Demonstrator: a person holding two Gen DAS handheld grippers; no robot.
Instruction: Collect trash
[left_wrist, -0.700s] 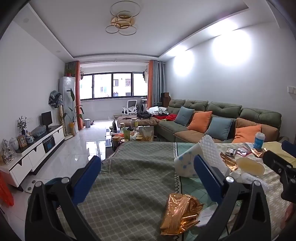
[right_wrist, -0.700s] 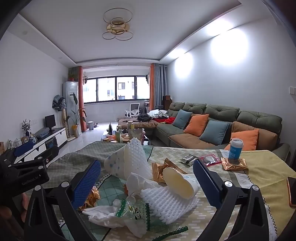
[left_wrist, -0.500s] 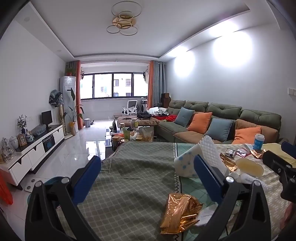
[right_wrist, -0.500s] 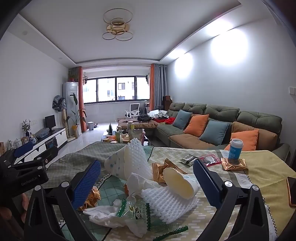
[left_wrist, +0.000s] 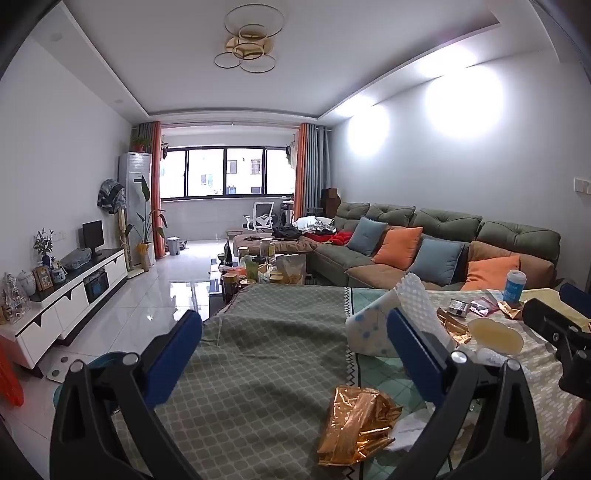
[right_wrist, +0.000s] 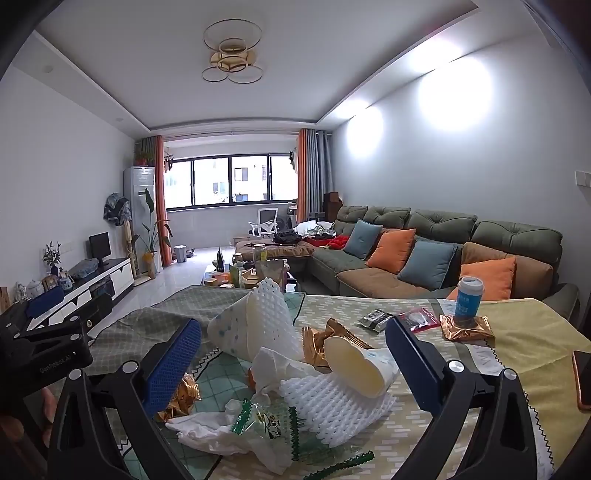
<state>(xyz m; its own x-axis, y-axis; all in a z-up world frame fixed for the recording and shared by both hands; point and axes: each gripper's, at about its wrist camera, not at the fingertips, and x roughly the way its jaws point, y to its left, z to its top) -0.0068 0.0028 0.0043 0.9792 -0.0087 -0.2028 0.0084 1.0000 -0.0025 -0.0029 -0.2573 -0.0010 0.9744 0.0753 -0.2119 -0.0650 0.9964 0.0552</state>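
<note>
A heap of trash lies on the clothed table (right_wrist: 517, 332): white foam netting (right_wrist: 332, 402), a tipped paper cup (right_wrist: 360, 365), a clear green-edged wrapper (right_wrist: 273, 424), crumpled tissue (right_wrist: 207, 432) and gold foil (right_wrist: 325, 343). My right gripper (right_wrist: 293, 363) hangs wide open just above this heap, holding nothing. In the left wrist view a crumpled gold foil wrapper (left_wrist: 354, 417) lies on the green cloth (left_wrist: 258, 350) near the right finger. The left gripper (left_wrist: 295, 354) is open and empty over bare cloth. A cone of foam sheet (left_wrist: 384, 325) stands behind it.
A blue-and-white cup (right_wrist: 468, 297) stands on a gold packet (right_wrist: 467, 328) at the back right, beside small sachets (right_wrist: 417, 319). A phone (right_wrist: 583, 376) lies at the right edge. Beyond the table are a green sofa (right_wrist: 424, 236), a cluttered coffee table (left_wrist: 258, 266) and a TV cabinet (left_wrist: 74, 291).
</note>
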